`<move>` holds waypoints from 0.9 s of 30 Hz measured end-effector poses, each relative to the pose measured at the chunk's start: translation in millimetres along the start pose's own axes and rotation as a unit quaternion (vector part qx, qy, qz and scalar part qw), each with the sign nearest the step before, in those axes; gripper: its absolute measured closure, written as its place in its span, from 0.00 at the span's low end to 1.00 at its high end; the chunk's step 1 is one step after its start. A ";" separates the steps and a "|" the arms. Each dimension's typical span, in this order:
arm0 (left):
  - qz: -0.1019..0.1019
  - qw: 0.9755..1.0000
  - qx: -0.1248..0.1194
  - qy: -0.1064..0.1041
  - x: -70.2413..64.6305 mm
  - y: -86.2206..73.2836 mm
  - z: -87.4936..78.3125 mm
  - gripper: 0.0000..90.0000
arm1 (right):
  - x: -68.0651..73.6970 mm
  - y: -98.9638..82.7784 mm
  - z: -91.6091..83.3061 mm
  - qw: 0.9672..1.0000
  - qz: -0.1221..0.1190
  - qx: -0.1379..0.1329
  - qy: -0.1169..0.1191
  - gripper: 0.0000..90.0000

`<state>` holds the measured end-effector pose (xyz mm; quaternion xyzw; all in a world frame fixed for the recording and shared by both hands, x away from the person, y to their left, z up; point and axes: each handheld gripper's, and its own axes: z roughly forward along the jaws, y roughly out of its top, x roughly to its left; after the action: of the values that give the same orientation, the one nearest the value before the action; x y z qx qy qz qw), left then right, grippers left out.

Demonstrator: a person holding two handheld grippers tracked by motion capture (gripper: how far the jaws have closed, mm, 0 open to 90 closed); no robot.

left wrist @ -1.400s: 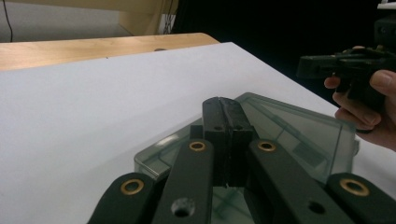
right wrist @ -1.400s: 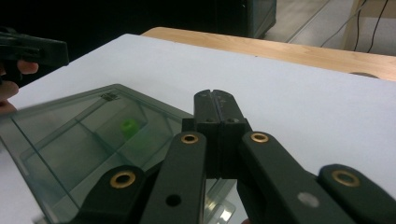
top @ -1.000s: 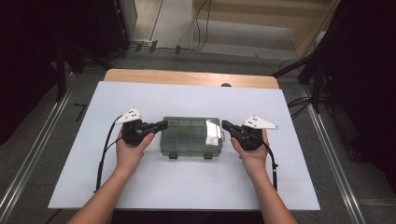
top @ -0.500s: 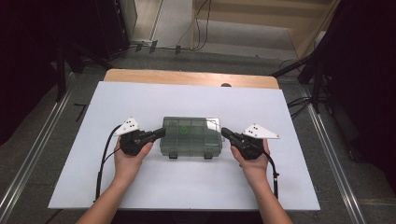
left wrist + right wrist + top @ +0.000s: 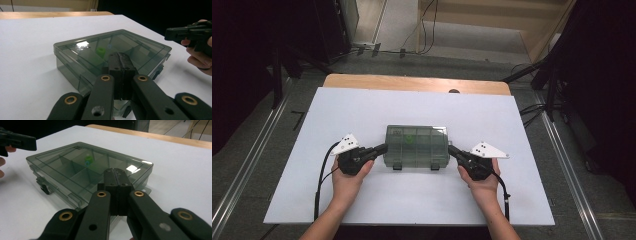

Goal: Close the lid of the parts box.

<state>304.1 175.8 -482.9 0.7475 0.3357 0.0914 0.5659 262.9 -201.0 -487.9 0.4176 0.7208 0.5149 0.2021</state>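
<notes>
With jaws together, the left gripper (image 5: 381,148) and right gripper (image 5: 453,150) flank the compartment box (image 5: 416,145) near the tabletop's (image 5: 362,105) front edge, seemingly positioning it; next likely its two front latches.

i see a white table top (image 5: 362,115) with a wooden strip (image 5: 412,82) along its far edge. one smoky clear compartment box (image 5: 416,146) lies flat directly on it, near the middle, lid shut, two latches toward the near edge. a small green piece (image 5: 100,52) sits inside.
</notes>
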 end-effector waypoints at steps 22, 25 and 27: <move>-0.003 1.000 0.017 0.007 -6.1 -15.4 6.5 0.99 | 11.5 -10.1 8.5 1.000 0.008 0.008 0.006 0.97; -0.004 1.000 0.016 0.008 -6.2 -15.7 6.1 0.99 | 14.4 -11.7 10.9 1.000 0.008 0.015 0.005 0.97; -0.003 1.000 0.015 0.008 -6.4 -16.0 6.0 0.99 | 15.7 -12.9 12.5 1.000 0.005 0.017 0.006 0.97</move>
<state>295.9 169.4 -497.8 0.7544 0.3436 0.0905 0.5519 257.9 -182.7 -502.3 0.4211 0.7291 0.5058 0.1879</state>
